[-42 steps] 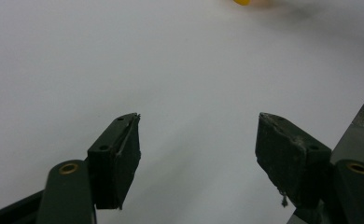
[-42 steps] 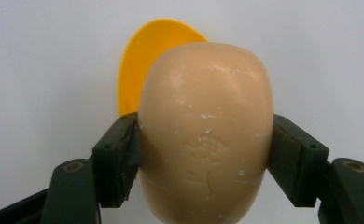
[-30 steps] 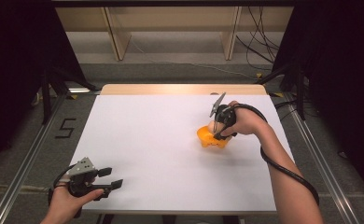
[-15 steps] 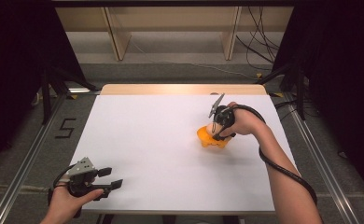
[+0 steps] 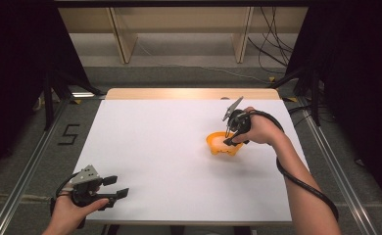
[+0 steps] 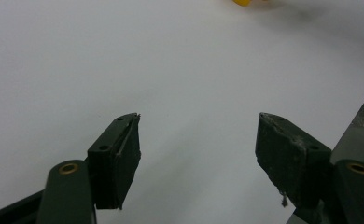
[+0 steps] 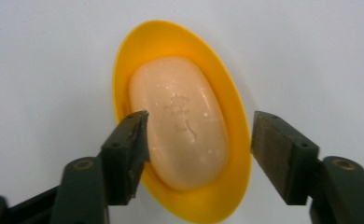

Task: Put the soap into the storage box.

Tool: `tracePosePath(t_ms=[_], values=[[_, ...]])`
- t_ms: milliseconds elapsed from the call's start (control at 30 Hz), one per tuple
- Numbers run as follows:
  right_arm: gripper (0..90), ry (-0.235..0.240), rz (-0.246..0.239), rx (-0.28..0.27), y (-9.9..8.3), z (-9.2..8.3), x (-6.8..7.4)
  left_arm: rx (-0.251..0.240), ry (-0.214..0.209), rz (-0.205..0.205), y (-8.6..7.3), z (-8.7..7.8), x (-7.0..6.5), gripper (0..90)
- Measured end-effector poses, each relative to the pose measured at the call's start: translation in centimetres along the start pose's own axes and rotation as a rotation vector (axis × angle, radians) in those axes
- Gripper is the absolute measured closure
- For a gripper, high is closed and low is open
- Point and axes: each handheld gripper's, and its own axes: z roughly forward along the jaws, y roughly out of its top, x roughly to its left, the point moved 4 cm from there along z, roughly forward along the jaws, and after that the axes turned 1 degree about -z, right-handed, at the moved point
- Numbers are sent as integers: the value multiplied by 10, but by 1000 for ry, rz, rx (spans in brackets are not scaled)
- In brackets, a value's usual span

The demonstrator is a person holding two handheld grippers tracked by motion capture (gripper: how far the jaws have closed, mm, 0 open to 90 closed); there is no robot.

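Here right gripper [image 7: 199,140] tilted down over soap [image 7: 180,123] in dish [image 7: 124,56], jaws closing, not clamped; left gripper [image 6: 196,140] level, jaws apart.

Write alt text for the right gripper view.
A pale peach oval soap bar lies in a yellow oval dish on a white table. The right gripper straddles the bar, its jaws having just been closing; the left pad sits at the soap's edge, the right pad stands clear of it.
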Motion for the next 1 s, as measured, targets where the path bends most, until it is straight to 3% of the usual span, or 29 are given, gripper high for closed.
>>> tracePosePath(t_ms=[133, 200, 233, 300, 400, 433, 500, 533, 600, 633, 667, 733, 767, 867, 900, 967, 1000], values=[[510, -31, 36, -34, -7, -9, 4, -1, 0, -1, 0, 0, 0, 305], [557, -61, 90, -60, -17, -17, 10, 3, 1, 4, 0, 0, 0, 305], [569, -79, 91, -72, -22, -20, 11, 4, 2, 5, 0, 0, 0, 305], [553, -108, 139, -100, -43, -23, 22, -6, -3, 6, 0, 1, 0, 305], [532, -128, 168, -116, -58, -21, 29, -12, -3, 5, -1, 2, 0, 305], [516, -122, 195, -126, -78, -16, 38, -4, -7, 6, -1, 2, 0, 305], [493, -145, 217, -145, -93, -11, 44, 2, -5, 6, -1, 2, 0, 305], [491, -170, 253, -162, -102, -7, 49, 2, -5, 6, -1, 2, 0, 305], [488, -158, 273, -145, -110, -6, 54, -7, 1, 1, -1, 3, 0, 305], [490, -192, 332, -183, -125, 1, 60, -6, -1, -3, -1, 4, -1, 305], [490, -192, 332, -183, -125, 1, 60, 2, -4, -2, -1, 3, -1, 305], [493, -194, 383, -170, -136, 0, 66, -1, 1, 7, -1, 3, 0, 305], [504, -213, 431, -192, -143, 0, 70, -5, -6, 3, -1, 3, -1, 305], [522, -233, 457, -212, -150, -2, 73, -1, -5, 11, -1, 3, 0, 305], [541, -232, 488, -207, -151, -4, 75, -1, -5, 11, -1, 3, 0, 305], [551, -260, 471, -215, -153, -5, 74, -3, -9, -7, -1, 4, -1, 305], [560, -260, 488, -215, -153, -5, 74, 2, -8, 1, -1, 3, -1, 305]])
